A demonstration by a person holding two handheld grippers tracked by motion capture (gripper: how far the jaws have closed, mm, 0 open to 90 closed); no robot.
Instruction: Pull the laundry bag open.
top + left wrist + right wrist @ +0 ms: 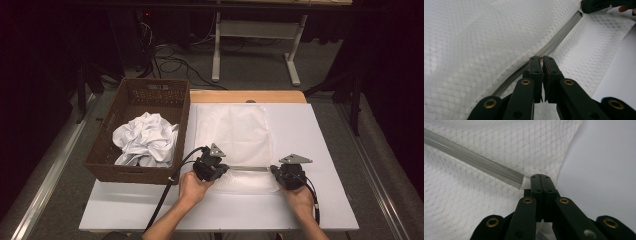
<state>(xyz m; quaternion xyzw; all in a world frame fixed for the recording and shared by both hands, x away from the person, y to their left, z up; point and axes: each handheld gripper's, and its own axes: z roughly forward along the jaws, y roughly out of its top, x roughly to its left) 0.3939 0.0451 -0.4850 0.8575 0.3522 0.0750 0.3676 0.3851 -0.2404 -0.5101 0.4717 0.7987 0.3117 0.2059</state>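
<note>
High view: wicker basket [111, 159] holds crumpled white cloth [146, 138].

A white mesh-knit garment [235, 135] lies flat at the counter's centre, its grey-trimmed hem [250, 168] stretched taut toward six o'clock.

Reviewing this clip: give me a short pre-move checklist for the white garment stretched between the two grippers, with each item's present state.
1. Left gripper shut on the grey ribbed trim of the white mesh garment: ok.
2. Right gripper shut on the trim's end: ok.
3. Trim taut and straight between the grippers: ok.
4. Garment flat on the white table board: ok at the far part; the near edge under the hands cannot tell.
5. Brown wicker basket with the crumpled white cloth apart from the spread garment: ok.
</note>
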